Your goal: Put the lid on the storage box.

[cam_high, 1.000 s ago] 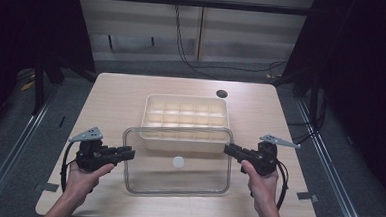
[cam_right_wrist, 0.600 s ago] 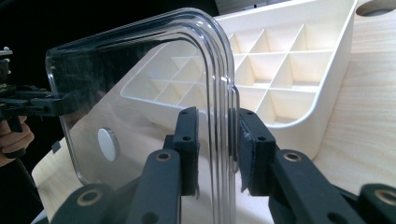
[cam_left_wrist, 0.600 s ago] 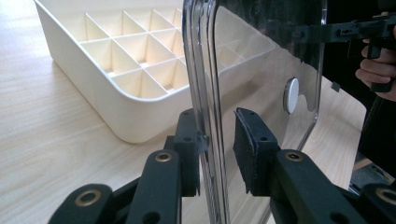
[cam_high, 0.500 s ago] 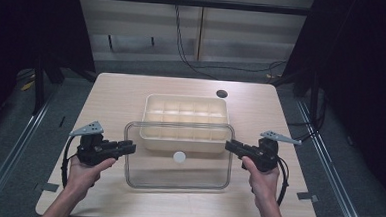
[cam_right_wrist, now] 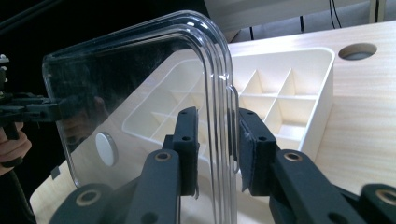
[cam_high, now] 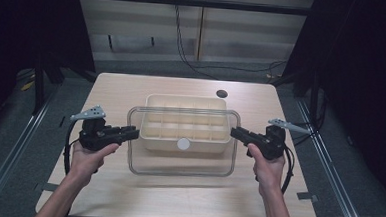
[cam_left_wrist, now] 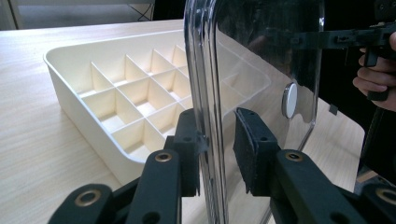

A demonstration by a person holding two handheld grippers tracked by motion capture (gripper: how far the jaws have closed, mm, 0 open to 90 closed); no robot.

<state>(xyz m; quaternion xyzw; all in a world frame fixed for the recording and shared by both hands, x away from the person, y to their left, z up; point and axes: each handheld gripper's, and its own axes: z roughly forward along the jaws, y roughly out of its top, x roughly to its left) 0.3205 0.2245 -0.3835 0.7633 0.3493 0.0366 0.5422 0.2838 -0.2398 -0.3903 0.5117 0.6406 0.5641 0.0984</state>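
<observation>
A pale wooden bench stands in a dark room, with a boarded wall and black cables in the upper part of the high view. At the centre of that frame a clear, round-cornered plastic lid with a small white round disc on it hangs in the air, its far edge over the cream plastic organiser tray with its grid of small compartments, its near half over bare bench. The lid is carried by its two short ends, probably so that it stays level and can be lined up over the tray's rim. The left tool, at the middle left of the frame, is closed on the lid's left rim; in the left gripper view its black pads stand either side of the clear edge. The right tool, at the middle right, is clamped on the opposite rim in the same way, with the lid's edge between its pads. A round hole in the bench lies beyond the tray, towards the upper right.
</observation>
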